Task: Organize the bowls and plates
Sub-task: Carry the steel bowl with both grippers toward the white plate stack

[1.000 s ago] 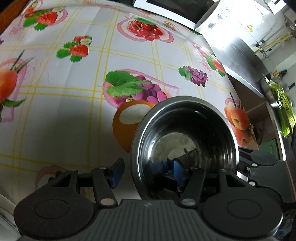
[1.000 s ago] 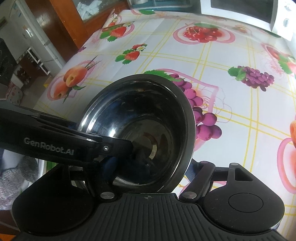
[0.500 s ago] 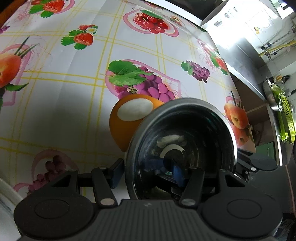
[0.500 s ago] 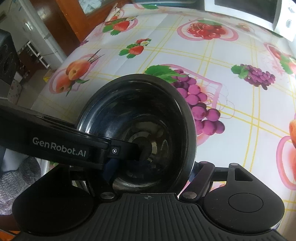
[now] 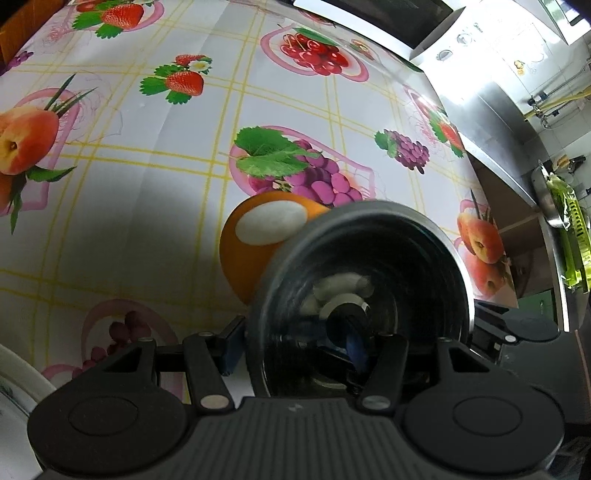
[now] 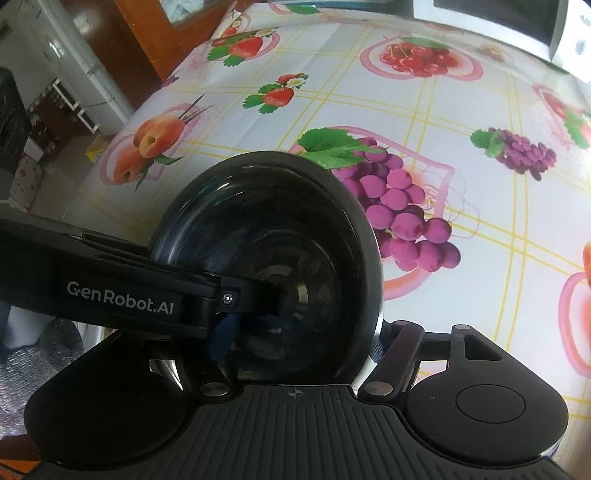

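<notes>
**Steel bowl gripped from both sides above the fruit-print cloth**

Polished steel fills the middle of both wrist views: a single metal bowl [image 5: 369,291], tipped so its dark, mirror-like inside faces the cameras. The left gripper [image 5: 295,350] straddles the bowl's near rim, one blue-padded finger [image 5: 231,350] outside the wall on its left and the other finger [image 5: 356,349] inside the basin, the jaws drawn in to the thickness of the wall. The right gripper [image 6: 299,343] holds the same bowl [image 6: 266,258] the opposite way round: its left finger [image 6: 221,339] sits inside the bowl and its right finger is behind the outer wall, mostly hidden, so the jaws are likewise narrowed onto the rim. In the right wrist view the left gripper's black arm, lettered GenRobot.AI [image 6: 122,295], reaches in from the left and crosses the bowl's mouth.

Just ahead and to the left of the left gripper, partly covered by the steel rim, is an orange bowl [image 5: 255,236] turned bottom-up on the tablecloth [image 5: 147,184]. At the lower left edge of the left view a white plate rim [image 5: 18,384] shows. Far ahead of both grippers a microwave [image 5: 388,18] stands at the table's back edge.
</notes>
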`<move>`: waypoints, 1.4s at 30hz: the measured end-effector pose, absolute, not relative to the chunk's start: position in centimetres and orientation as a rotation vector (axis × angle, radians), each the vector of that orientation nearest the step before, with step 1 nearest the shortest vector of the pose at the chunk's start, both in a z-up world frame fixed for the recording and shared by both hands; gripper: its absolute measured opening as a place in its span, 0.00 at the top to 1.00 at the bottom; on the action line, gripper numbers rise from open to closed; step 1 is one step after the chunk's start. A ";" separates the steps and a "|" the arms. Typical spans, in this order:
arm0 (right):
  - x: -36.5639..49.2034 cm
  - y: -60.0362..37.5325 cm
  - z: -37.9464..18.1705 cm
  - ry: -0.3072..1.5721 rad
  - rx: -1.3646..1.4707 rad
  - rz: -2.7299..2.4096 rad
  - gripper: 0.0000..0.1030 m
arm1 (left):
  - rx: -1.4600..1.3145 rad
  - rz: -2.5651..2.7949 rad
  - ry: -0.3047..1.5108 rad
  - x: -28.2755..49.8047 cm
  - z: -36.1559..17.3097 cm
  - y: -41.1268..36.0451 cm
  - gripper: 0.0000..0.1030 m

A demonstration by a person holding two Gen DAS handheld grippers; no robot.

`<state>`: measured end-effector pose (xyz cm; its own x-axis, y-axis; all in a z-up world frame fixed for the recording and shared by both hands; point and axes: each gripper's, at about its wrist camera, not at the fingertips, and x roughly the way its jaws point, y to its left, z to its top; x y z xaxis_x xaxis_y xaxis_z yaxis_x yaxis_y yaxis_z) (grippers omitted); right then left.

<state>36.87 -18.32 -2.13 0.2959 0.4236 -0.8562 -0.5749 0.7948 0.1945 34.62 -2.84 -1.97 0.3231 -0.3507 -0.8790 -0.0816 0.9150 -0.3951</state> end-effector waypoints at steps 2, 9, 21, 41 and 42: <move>37.0 -18.5 -2.2 1.083 -0.139 0.672 0.34 | -0.432 -0.185 1.234 34.8 -2.2 -2.4 0.46; 37.0 -19.2 -2.0 1.102 -0.127 0.678 0.34 | -0.457 -0.184 1.239 34.5 -2.6 -1.9 0.44; 37.3 -19.3 -2.6 1.172 -0.054 0.662 0.35 | -0.509 -0.169 1.246 34.1 -3.0 -2.2 0.45; 33.9 -14.9 3.2 1.139 -0.119 0.744 0.35 | -0.534 -0.091 1.185 29.5 3.6 2.0 0.44; 33.6 -14.4 3.4 1.135 -0.129 0.754 0.35 | -0.535 -0.081 1.177 28.9 4.0 2.5 0.44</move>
<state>33.59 -14.36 3.45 0.2084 0.4773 -0.8537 -0.6018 0.7507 0.2728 28.92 2.54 3.99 0.3957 -0.3333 -0.8558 -0.2129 0.8732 -0.4385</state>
